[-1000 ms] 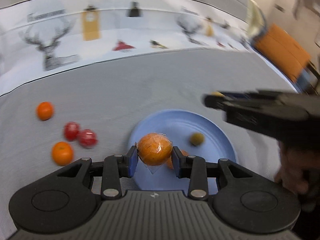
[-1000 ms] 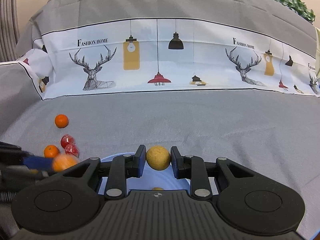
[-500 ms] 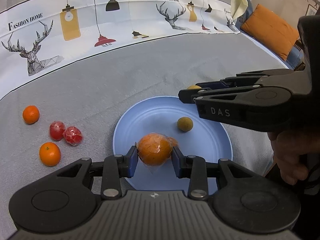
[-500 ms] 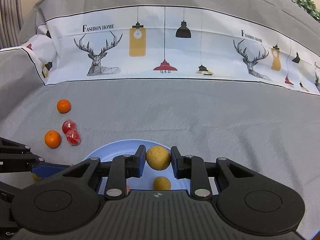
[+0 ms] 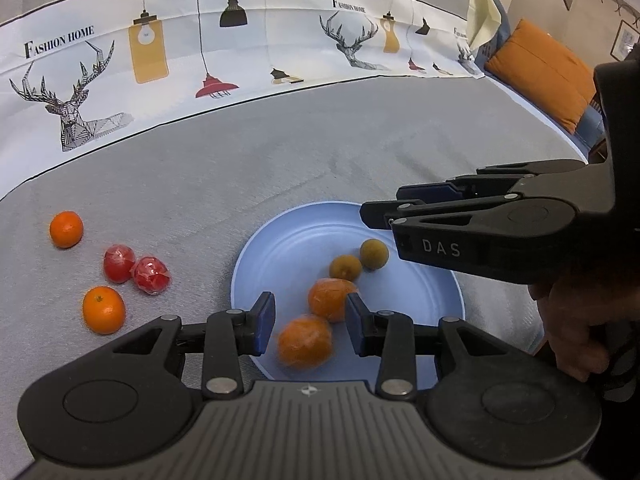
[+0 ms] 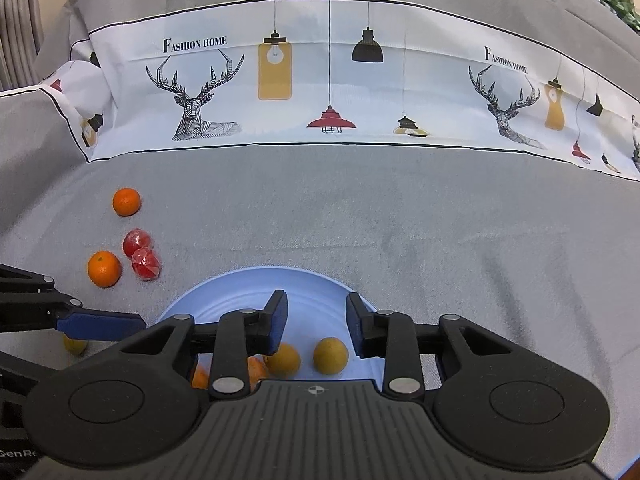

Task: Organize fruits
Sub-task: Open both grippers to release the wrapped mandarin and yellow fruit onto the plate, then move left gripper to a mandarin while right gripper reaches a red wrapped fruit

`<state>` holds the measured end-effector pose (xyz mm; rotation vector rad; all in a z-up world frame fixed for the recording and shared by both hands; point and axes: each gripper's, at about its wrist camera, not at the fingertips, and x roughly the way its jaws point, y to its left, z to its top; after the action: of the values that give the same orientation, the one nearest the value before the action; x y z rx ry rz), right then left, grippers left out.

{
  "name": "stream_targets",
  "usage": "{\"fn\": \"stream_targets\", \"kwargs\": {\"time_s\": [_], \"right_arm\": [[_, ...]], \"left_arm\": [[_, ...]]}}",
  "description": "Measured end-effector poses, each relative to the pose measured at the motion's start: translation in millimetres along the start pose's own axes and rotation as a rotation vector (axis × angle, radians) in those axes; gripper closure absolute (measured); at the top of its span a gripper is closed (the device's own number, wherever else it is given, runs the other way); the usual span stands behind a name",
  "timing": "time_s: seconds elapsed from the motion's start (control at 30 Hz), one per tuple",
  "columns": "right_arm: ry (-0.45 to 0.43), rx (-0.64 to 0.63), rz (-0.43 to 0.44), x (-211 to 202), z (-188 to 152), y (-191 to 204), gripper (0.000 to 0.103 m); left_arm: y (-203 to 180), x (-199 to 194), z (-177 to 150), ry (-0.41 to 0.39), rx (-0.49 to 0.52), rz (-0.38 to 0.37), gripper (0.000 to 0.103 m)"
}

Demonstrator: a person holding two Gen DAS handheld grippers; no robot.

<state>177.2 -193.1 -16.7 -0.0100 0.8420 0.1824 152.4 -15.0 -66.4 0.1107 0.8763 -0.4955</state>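
A blue plate (image 5: 288, 252) lies on the grey cloth and holds two wrapped oranges (image 5: 306, 341) (image 5: 331, 299) and two yellow-brown fruits (image 5: 345, 267) (image 5: 374, 254). My left gripper (image 5: 310, 322) is open just above the near orange, which looks blurred. My right gripper (image 6: 316, 322) is open over the plate (image 6: 240, 292), above the two yellow-brown fruits (image 6: 330, 355) (image 6: 283, 359); it also shows in the left wrist view (image 5: 384, 212). Left of the plate lie two oranges (image 5: 66, 229) (image 5: 103, 309) and two red wrapped fruits (image 5: 118, 263) (image 5: 151, 275).
A white printed band with deer and lamps (image 6: 320, 80) runs across the back of the cloth. An orange cushion (image 5: 548, 72) lies at the far right. One more yellowish fruit (image 6: 75, 345) sits on the cloth under the left gripper's finger.
Both grippers have opened. The wrapped orange has dropped from the left gripper onto the plate, and the yellow-brown fruit has dropped from the right gripper onto the plate.
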Motion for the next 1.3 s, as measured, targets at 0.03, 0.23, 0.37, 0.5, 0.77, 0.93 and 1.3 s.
{"fn": "stream_targets", "kwargs": {"time_s": [0.03,0.23,0.37,0.5,0.77,0.93,1.3], "right_arm": [[-0.001,0.0,0.0,0,0,0,0.068],[-0.005,0.005,-0.007,0,0,-1,0.067],[-0.011,0.01,-0.014,0,0,-2,0.066],[-0.013,0.016,-0.019,0,0,-4,0.065],[-0.018,0.02,-0.022,-1,0,-3,0.065],[-0.02,0.026,-0.024,-2,1,-4,0.064],[-0.025,0.034,-0.022,-2,1,-5,0.064]], "left_arm": [[0,0,0,-0.002,-0.002,0.002,0.061],[4,-1,1,-0.005,-0.021,0.014,0.061],[5,-1,1,-0.006,-0.025,0.016,0.061],[5,-1,2,-0.007,-0.024,0.02,0.061],[9,-3,2,-0.019,-0.039,0.036,0.061],[10,-4,3,-0.023,-0.047,0.047,0.062],[15,-5,5,-0.034,-0.072,0.075,0.068]]}}
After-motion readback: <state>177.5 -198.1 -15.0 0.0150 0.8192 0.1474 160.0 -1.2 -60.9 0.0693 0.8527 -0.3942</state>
